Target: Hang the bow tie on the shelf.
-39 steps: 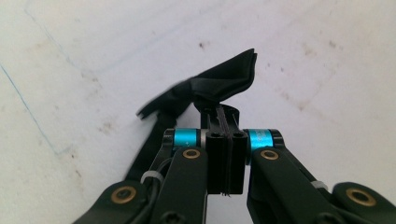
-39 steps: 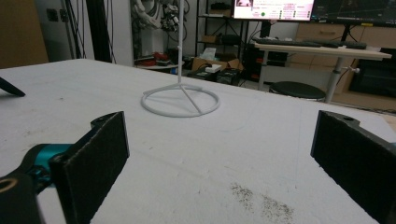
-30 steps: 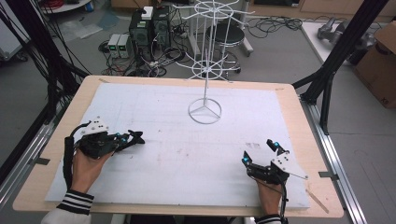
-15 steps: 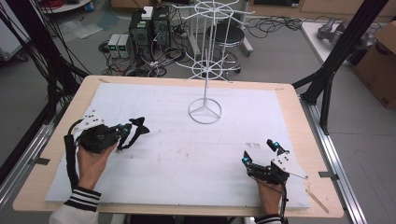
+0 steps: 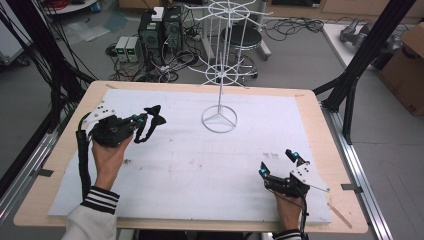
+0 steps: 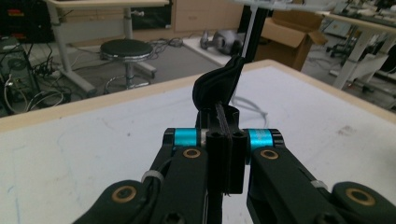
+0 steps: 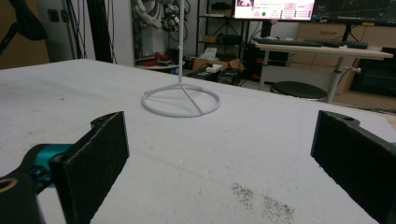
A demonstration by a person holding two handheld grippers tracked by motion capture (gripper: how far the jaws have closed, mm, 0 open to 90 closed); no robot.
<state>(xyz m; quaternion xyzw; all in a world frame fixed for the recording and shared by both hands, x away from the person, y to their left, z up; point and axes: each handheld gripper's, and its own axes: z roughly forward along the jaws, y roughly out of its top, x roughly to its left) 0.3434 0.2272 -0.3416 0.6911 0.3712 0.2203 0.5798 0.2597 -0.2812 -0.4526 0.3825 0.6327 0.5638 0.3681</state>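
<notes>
Left gripper [image 5: 141,121] sits over the mat's left side, jaws clamped on a thin black strap [image 6: 223,122]. The strap's broad black end [image 5: 154,115] pokes out past the tips toward the white wire stand [image 5: 219,119]. Stand base sits mid-table, far side, well apart from both grippers. Right gripper [image 5: 278,164] rests near the right front corner of the white mat [image 5: 200,165], jaws wide apart, nothing between them.

A black stool [image 5: 241,36], computer towers [image 5: 161,26] and a cardboard box [image 5: 406,60] stand beyond the table [image 5: 330,135]
</notes>
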